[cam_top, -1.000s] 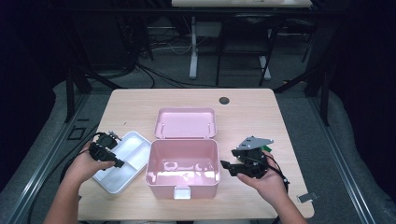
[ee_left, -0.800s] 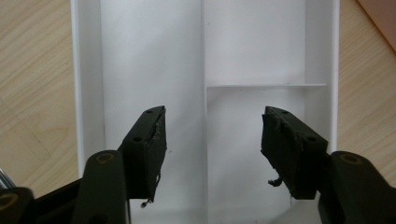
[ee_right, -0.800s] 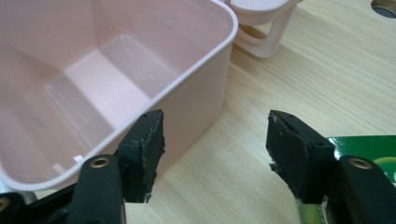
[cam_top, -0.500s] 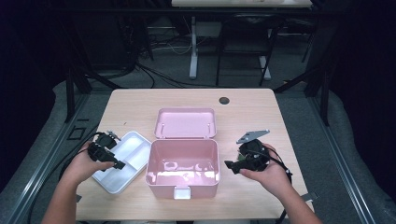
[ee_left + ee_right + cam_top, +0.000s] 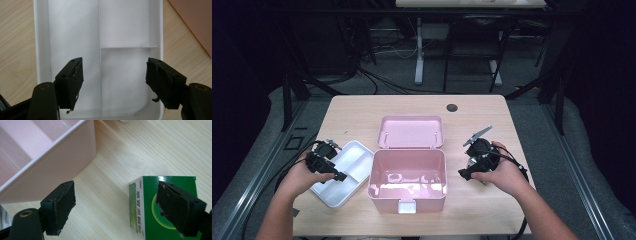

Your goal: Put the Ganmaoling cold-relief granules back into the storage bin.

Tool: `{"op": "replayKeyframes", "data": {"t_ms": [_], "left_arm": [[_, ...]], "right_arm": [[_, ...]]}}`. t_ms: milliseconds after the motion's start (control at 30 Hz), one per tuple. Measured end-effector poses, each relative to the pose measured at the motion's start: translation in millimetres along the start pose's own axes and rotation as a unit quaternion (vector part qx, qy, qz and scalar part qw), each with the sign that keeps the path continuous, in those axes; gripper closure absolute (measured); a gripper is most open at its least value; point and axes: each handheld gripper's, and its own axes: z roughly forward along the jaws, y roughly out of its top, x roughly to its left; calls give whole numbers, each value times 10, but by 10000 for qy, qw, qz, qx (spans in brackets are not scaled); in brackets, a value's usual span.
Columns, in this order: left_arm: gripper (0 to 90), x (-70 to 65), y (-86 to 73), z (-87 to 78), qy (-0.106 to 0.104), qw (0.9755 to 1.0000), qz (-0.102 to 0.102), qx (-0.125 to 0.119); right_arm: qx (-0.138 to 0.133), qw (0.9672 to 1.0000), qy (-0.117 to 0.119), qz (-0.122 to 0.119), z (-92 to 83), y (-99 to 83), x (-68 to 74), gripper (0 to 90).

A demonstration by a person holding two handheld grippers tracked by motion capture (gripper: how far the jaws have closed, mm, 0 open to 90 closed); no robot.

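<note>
- Since the earlier frame the right gripper (image 5: 468, 172) has drawn a little to the right, away from the open pink plastic box (image 5: 407, 172), and its jaws have just been opening; nothing lies between them now
- Left gripper (image 5: 339, 176) sits where it was, over the white plastic divided tray (image 5: 357, 150); its jaws too have just been opening, and they stand spread with nothing pinched
- In the left gripper view the tray (image 5: 155, 30) lies on the light wooden table (image 5: 17, 45) directly beneath the spread fingers (image 5: 72, 80); one long compartment and two shorter ones show, all bare
- In the right gripper view a green cardboard carton (image 5: 145, 202) lies flat on the table, just to the right of the pink box (image 5: 50, 162) and apart from it; one finger (image 5: 180, 205) hangs above the carton's top face, the other over bare wood; whether that finger touches the carton cannot be told
- Pink box stands at the near middle of the table (image 5: 362, 110), its hinged lid (image 5: 412, 131) laid back on the far side; the tray lies just left of it, tilted askew
- Small dark round disc (image 5: 452, 107) rests at the far edge of the table, well apart from the rest
</note>
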Motion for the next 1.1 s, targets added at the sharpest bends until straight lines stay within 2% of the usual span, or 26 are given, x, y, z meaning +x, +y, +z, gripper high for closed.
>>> {"op": "replayKeyframes", "data": {"t_ms": [67, 167, 267, 300, 367, 400, 500, 533, 567, 600, 667, 733, 800, 833, 867, 933, 1100], "left_arm": [[305, -2, 4, -7, 3, 10000, 27, 4], [305, -13, 5, -20, 11, 10000, 25, -33], [306, -17, 1, -51, 29, 9999, 80, -100], [306, -18, -1, -59, 22, 9999, 74, -119], [306, -20, -5, -72, 23, 9999, 74, -137], [306, -20, -8, -80, 28, 9999, 73, -141], [305, -20, -6, -83, 61, 9998, 104, -185], [305, -20, -3, -86, 50, 9997, 108, -211], [305, -20, -3, -86, 50, 9997, 108, -211], [306, -28, 0, -87, 54, 9997, 111, -206], [305, -28, 1, -88, 49, 9997, 110, -209], [306, -26, 1, -92, 56, 9996, 138, -226], [306, -28, -4, -102, 42, 9997, 129, -226], [306, -25, -8, -108, 38, 9996, 123, -238], [306, -19, -13, -114, 44, 9996, 113, -255], [306, -4, -23, -125, 40, 9996, 95, -269], [306, 14, -31, -134, 46, 9995, 74, -287]], "right_arm": [[110, 9999, -26, 1, 0, 22, -12, 156], [300, 9995, 66, 40, 17, 51, -56, 152], [510, 9987, -79, 13, 34, 87, -114, 152], [466, 9987, 180, 35, 51, 93, -155, 151], [690, 9974, -204, 5, 48, 130, -183, 149], [820, 9965, -127, 67, 73, 152, -251, 146], [939, 9953, -181, 115, 106, 173, -314, 145], [1111, 9935, -201, 175, 148, 190, -365, 144], [1111, 9935, -201, 175, 148, 190, -365, 144], [1275, 9912, -313, 188, 193, 205, -408, 141], [1322, 9907, -287, 162, 220, 208, -442, 139], [1434, 9889, -328, 215, 261, 219, -489, 131], [1559, 9870, -261, 278, 287, 228, -547, 106], [1510, 9877, -235, 324, 315, 219, -570, 90], [1647, 9855, -231, 345, 349, 213, -614, 56], [1624, 9858, -258, 328, 377, 202, -634, 42], [1761, 9837, -193, 319, 470, 178, -701, 12]]}}
